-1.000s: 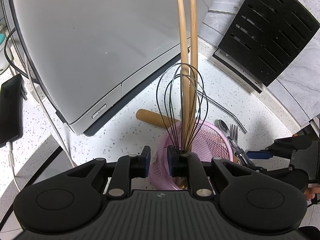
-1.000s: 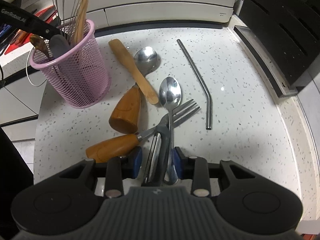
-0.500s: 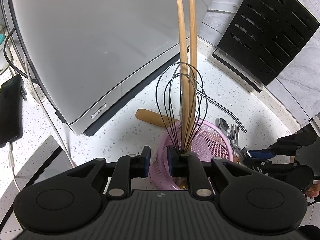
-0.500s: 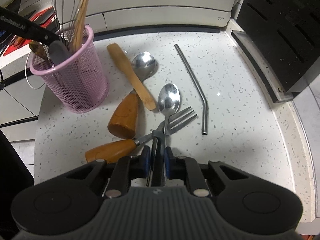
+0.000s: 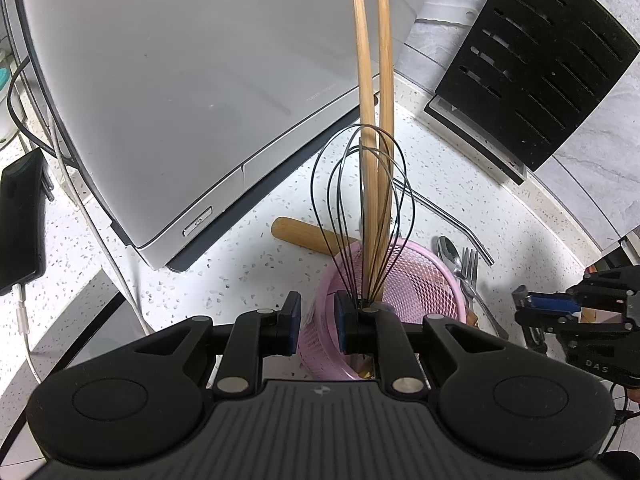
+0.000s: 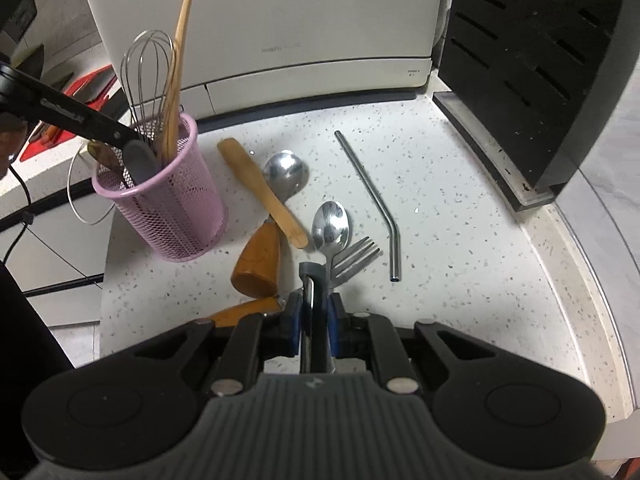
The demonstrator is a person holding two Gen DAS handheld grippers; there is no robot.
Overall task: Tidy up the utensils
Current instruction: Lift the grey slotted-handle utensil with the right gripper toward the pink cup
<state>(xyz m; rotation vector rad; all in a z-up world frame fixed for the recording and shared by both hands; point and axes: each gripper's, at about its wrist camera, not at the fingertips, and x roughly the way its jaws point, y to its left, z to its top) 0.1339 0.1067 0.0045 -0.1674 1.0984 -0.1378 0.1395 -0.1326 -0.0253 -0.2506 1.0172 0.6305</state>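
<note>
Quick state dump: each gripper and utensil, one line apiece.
Left gripper: shut on pink cup rim.
Right gripper: shut on grey tool.
Whisk: upright in cup.
Chopsticks: upright in cup.
Spoon: lying on counter.
Fork: lying on counter.
Straw: lying on counter.

right claw (image 6: 314,322): clamped on grey-handled tool (image 6: 313,280) | pink mesh cup (image 6: 176,208): whisk (image 6: 146,76) inside
</note>
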